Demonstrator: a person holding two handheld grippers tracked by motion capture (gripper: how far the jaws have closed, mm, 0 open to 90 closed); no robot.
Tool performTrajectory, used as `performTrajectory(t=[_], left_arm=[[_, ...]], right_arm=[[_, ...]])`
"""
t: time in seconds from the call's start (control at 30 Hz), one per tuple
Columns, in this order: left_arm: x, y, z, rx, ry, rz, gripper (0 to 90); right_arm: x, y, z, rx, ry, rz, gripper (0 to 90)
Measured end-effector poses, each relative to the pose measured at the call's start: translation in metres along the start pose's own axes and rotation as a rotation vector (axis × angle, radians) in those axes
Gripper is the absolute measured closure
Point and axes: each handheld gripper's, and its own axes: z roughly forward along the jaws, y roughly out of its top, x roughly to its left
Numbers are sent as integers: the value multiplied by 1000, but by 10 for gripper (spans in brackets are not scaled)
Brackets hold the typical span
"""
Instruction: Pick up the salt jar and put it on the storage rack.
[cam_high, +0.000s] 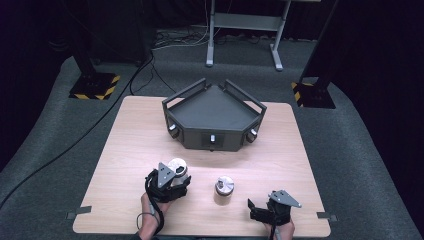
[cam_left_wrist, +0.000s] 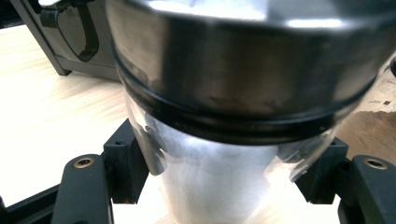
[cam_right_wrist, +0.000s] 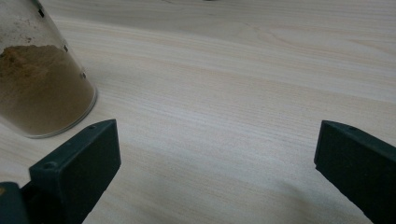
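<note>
A clear jar with a shiny metal lid (cam_high: 178, 166) stands on the wooden table (cam_high: 280, 150) at the front left. My left gripper (cam_high: 172, 179) is shut on it. In the left gripper view the jar (cam_left_wrist: 224, 84) looms close, and both black pads (cam_left_wrist: 126, 163) press on its clear body below the lid. A second jar (cam_high: 223, 189), holding brown powder under a metal lid, stands at the front centre. My right gripper (cam_high: 265, 206) rests to its right, open with nothing between its jaws. In the right gripper view (cam_right_wrist: 215, 158) the powder jar (cam_right_wrist: 39, 88) stands just beyond the left jaw.
A dark angular tray (cam_high: 215, 112) with raised rails and knobs on its front stands at the back centre of the table. Light wood stretches ahead of the right gripper (cam_right_wrist: 233, 84). Stand feet with hazard stripes (cam_high: 95, 86) sit on the floor beyond.
</note>
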Motion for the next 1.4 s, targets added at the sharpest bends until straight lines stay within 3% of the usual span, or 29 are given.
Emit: performTrajectory(t=[1.4], left_arm=[[20,28,11,3,29,34,314]], right_arm=[[0,1,1,6,-2,0,0]])
